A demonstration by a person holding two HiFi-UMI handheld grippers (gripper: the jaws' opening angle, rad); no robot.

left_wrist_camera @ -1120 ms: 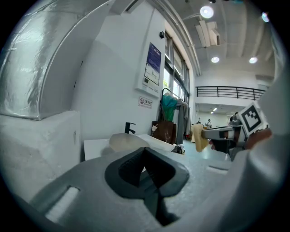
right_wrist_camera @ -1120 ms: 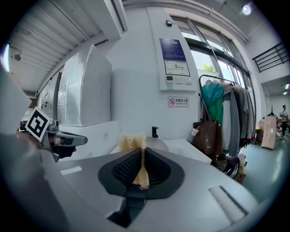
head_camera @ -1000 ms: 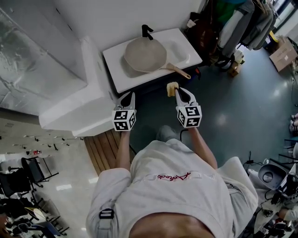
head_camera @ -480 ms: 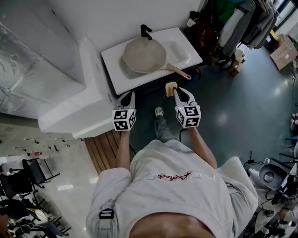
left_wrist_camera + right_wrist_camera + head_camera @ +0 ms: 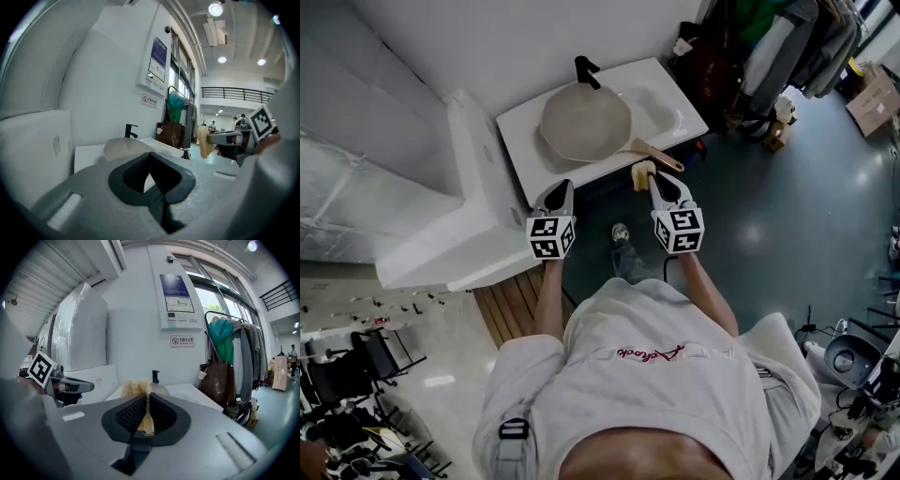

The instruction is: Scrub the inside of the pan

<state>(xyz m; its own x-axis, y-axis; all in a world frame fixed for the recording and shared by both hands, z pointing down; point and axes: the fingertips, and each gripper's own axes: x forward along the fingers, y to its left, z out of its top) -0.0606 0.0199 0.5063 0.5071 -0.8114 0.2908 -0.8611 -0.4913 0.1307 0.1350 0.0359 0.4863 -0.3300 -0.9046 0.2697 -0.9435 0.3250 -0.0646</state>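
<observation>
A round grey pan point(image 5: 586, 120) with a wooden handle point(image 5: 654, 155) lies in the white sink point(image 5: 680, 98), below the black faucet point(image 5: 581, 67). My right gripper point(image 5: 654, 178) is shut on a yellow sponge point(image 5: 643, 174), just in front of the sink's near edge and close to the handle's end. In the right gripper view the sponge point(image 5: 137, 387) sticks up between the jaws of the right gripper point(image 5: 146, 400). My left gripper point(image 5: 558, 190) is shut with nothing in it, at the sink's near left edge. The left gripper view shows the left gripper point(image 5: 150, 158) and the pan point(image 5: 125, 147) ahead.
A large white block point(image 5: 455, 220) stands left of the sink. Wooden slats point(image 5: 508, 300) lie on the floor below it. Bags and hanging clothes point(image 5: 769, 52) crowd the right of the sink, with a cardboard box point(image 5: 872, 98) further right. The person's foot point(image 5: 622, 232) shows between the arms.
Both grippers have moved forward toward the sink, so the pan and sink sit nearer to them. The sponge stays clamped in the right gripper.
</observation>
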